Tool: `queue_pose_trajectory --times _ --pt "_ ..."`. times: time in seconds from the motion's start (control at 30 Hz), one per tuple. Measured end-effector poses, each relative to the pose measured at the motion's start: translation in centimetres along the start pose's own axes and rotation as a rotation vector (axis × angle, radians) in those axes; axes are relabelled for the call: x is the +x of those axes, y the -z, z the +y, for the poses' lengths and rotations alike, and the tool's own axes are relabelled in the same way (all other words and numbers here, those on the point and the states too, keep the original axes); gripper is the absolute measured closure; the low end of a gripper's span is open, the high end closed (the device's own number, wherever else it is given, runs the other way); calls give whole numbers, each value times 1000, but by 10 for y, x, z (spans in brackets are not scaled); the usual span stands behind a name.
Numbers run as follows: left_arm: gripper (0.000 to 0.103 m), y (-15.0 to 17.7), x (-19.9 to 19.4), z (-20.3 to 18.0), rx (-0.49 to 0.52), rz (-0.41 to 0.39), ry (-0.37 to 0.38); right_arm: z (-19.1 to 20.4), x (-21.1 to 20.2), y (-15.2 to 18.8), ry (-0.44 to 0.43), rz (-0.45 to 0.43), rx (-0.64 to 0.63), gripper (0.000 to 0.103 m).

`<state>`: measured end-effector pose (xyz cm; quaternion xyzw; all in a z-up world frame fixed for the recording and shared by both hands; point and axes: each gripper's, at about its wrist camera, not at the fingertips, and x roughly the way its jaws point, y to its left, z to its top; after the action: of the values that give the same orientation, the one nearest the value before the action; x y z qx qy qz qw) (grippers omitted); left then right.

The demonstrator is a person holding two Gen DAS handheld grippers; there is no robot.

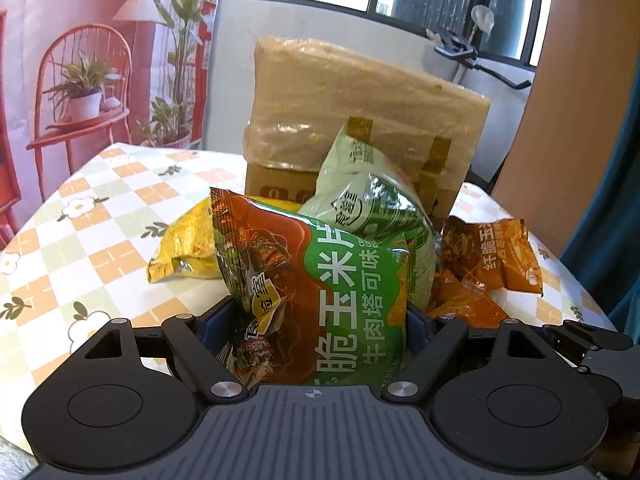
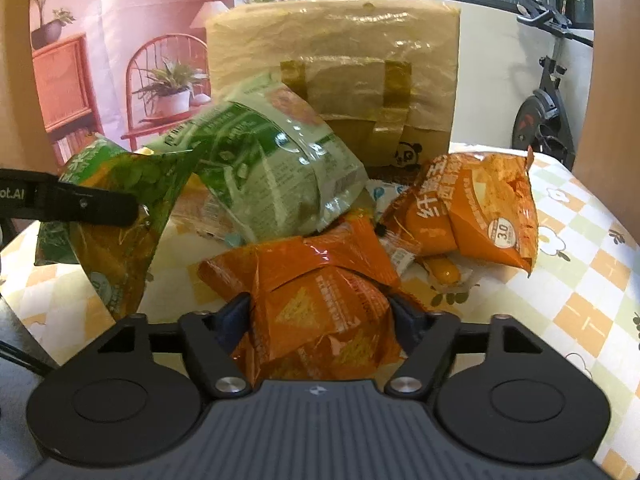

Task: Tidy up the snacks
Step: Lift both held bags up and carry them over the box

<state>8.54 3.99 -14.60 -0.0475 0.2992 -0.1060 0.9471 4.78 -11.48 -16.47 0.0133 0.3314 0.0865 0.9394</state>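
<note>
Left gripper (image 1: 316,316) clamped on a green-and-red corn-chip bag (image 1: 304,288) with white lettering, lifted off the checkered tablecloth (image 1: 100,248), right gripper (image 2: 320,312) squeezing a crumpled orange chip bag (image 2: 320,300) in the snack pile, pale green bag (image 2: 272,160) against a taped cardboard box (image 2: 340,60)

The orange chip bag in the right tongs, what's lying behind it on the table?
Behind the orange chip bag lie a pale green bag, another orange bag, small wrapped snacks and a wrapped cardboard box. Anything under the bags is covered.
</note>
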Motion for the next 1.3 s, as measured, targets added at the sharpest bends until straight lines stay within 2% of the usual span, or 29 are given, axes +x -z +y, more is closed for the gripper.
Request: queue_pose_trajectory --times 0.3,0.67,0.87,1.07,1.3 --pt "19 -6 -14 -1 -3 -62 -13 -1 -27 -10 18 -100 19 32" --pt "18 -34 -26 -7 67 -140 -44 -9 -48 -29 27 -189 13 32" --pt "18 -65 -24 -4 41 -166 -42 -19 -54 -52 23 -234 14 32" --pt "18 -99 -29 -3 36 -240 -73 -31 -59 -84 12 -299 26 32" --pt "18 -120 -31 -10 36 -287 -80 -33 -60 -115 5 -351 -23 32"
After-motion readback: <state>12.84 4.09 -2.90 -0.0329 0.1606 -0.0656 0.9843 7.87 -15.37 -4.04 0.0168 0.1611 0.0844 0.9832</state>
